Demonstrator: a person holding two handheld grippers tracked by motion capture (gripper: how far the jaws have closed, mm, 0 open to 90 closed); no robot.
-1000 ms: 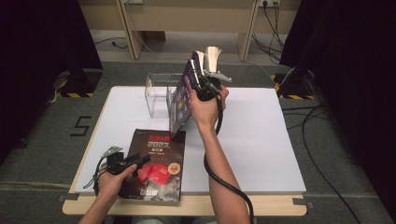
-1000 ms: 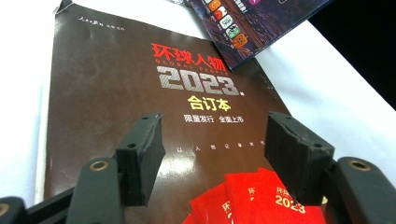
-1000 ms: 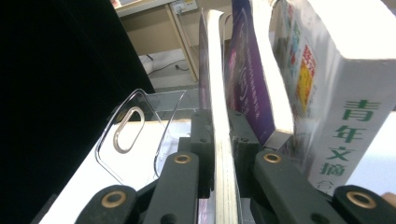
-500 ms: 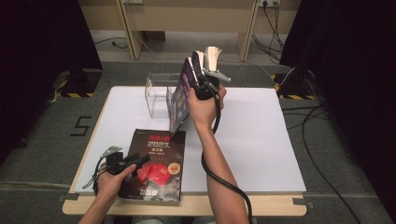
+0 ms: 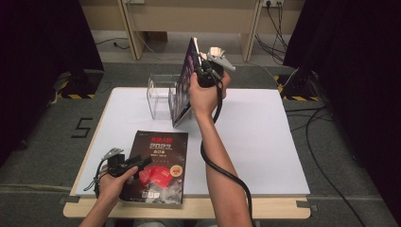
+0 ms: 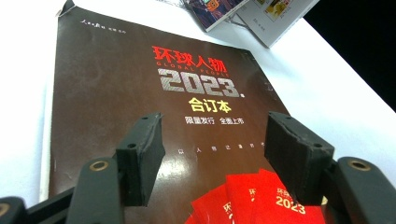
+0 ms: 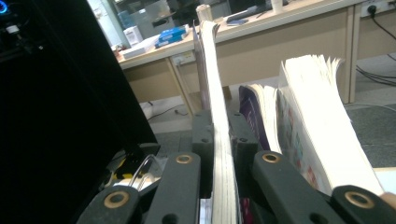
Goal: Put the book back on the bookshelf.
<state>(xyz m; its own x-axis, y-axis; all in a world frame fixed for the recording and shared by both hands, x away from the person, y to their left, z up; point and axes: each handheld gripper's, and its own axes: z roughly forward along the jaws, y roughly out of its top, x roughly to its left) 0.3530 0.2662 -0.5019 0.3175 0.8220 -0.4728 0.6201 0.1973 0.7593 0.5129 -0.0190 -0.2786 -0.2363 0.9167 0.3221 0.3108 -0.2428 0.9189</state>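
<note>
Two magazines [image 7: 299, 126] beside lifted magazine [image 5: 185, 80], clear rack [image 5: 160, 94] perhaps behind, book [image 5: 158, 163] apart.

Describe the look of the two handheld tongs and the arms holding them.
Both tongs are black: the left tongs and right tongs have ridged pads, brass rivets, a grey three-cornered top plate and a black trailing cable. The forearms are bare, no sleeves.

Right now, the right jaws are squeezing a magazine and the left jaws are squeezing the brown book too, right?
Not quite. In the left gripper view, the left gripper has open jaws over the brown book, gripping nothing. The right gripper does squeeze a magazine.
</note>
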